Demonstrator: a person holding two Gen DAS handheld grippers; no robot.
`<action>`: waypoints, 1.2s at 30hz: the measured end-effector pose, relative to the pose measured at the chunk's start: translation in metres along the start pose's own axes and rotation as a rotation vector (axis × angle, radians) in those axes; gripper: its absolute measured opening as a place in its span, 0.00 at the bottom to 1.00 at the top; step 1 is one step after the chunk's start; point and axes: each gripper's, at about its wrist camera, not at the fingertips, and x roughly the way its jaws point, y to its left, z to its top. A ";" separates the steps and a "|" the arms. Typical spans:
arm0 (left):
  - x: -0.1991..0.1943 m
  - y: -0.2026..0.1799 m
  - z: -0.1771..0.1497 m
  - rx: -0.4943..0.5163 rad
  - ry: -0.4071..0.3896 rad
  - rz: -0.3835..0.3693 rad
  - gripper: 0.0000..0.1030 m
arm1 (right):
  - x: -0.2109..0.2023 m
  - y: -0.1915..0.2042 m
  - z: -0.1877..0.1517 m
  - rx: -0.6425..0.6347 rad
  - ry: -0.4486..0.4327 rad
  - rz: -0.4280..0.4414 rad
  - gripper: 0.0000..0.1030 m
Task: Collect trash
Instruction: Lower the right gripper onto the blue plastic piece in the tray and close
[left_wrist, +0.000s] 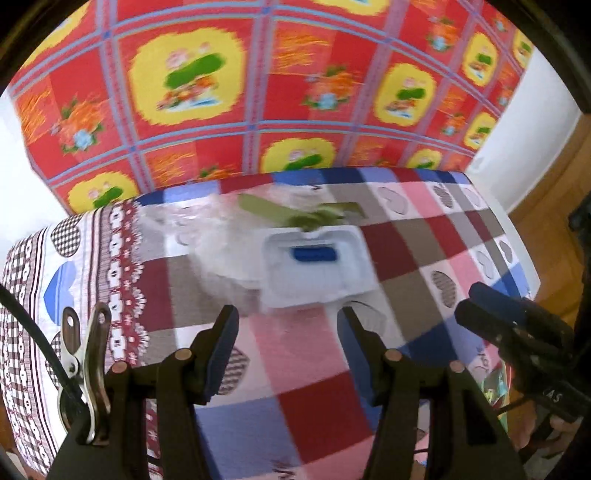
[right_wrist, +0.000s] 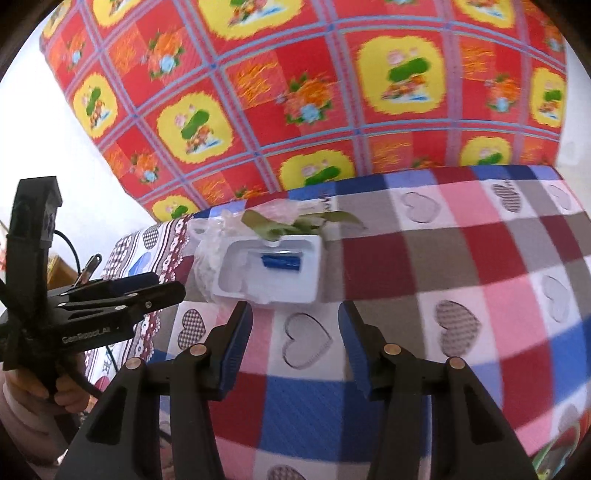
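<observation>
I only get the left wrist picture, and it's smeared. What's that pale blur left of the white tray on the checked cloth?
Observer: The right wrist view shows it more sharply. It's a crumpled clear plastic bag, lying against the left side of the white tray.
Operator: And the other tool at my right edge, is it gripping anything?
Observer: No. The right tool is open, and only the checked cloth shows between its fingers.
</observation>
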 end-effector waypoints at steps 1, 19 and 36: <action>0.002 0.007 0.001 -0.008 0.002 0.002 0.57 | 0.008 0.004 0.003 -0.007 0.013 0.004 0.49; 0.014 0.076 -0.008 -0.151 0.031 0.040 0.57 | 0.117 0.036 0.042 -0.329 0.206 -0.063 0.49; 0.022 0.075 -0.008 -0.175 0.045 0.045 0.57 | 0.112 0.032 0.019 -0.409 0.313 0.005 0.18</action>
